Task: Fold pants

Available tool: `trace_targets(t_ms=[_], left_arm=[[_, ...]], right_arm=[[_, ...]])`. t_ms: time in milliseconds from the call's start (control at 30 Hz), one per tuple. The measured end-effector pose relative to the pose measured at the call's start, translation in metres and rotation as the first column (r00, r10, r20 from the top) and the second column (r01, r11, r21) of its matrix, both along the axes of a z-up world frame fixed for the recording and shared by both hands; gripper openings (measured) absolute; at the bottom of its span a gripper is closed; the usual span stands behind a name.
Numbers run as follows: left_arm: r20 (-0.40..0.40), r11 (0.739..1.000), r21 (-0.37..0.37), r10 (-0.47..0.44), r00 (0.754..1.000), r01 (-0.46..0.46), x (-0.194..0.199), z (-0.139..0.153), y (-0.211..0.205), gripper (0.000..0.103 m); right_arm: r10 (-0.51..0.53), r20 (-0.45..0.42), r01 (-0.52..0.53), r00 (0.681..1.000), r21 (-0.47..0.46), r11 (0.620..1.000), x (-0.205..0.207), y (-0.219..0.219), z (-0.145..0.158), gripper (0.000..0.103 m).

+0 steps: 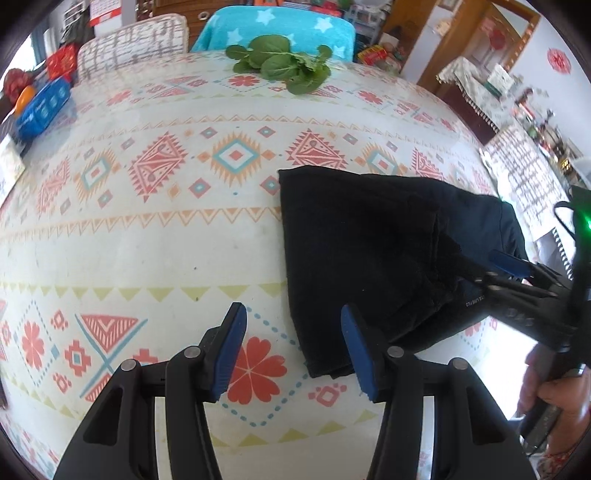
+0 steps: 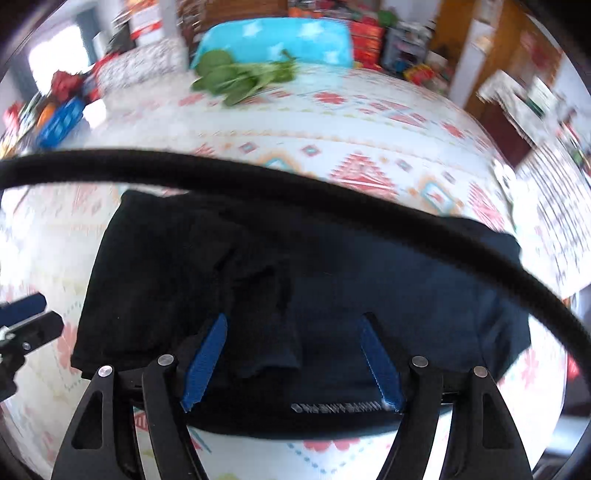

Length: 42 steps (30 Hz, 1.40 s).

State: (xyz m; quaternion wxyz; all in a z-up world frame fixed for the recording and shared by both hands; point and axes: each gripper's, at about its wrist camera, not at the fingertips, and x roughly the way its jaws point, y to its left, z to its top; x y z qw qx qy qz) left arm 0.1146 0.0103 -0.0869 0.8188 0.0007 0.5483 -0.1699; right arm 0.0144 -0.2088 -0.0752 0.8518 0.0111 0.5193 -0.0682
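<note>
The black pants (image 1: 369, 254) lie folded into a compact bundle on the patterned tablecloth (image 1: 147, 229), at the right in the left wrist view. In the right wrist view the pants (image 2: 258, 280) fill the middle. My left gripper (image 1: 293, 314) is open and empty, over the cloth by the bundle's near left corner. My right gripper (image 2: 291, 321) is open, its blue pads spread just above the near edge of the pants. It also shows in the left wrist view (image 1: 517, 273) at the bundle's right side, held by a hand.
A bunch of green leaves (image 1: 284, 66) lies at the far table edge. A blue box (image 1: 44, 107) and red items sit far left. Chairs with a turquoise star towel (image 1: 277, 29) stand behind. A black cable (image 2: 295, 192) crosses the right wrist view.
</note>
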Motion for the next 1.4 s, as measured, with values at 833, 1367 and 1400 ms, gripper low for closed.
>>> trace_targets(t_ms=[833, 1367, 1400], left_arm=[[-0.004, 0.99, 0.123, -0.063, 0.998, 0.063, 0.033, -0.032, -0.148, 0.06], [0.001, 0.973, -0.014, -0.23, 0.973, 0.23, 0.033, 0.043, -0.222, 0.059], [-0.003, 0.966, -0.016, -0.258, 0.966, 0.258, 0.033, 0.045, -0.237, 0.059]], right_arm=[[-0.112, 0.039, 0.105, 0.993, 0.144, 0.984, -0.073, -0.114, 0.004, 0.08], [-0.326, 0.057, 0.285, 0.944, 0.363, 0.887, -0.129, -0.226, -0.006, 0.081], [-0.335, 0.053, 0.291, 0.941, 0.38, 0.878, -0.131, -0.23, -0.009, 0.081]])
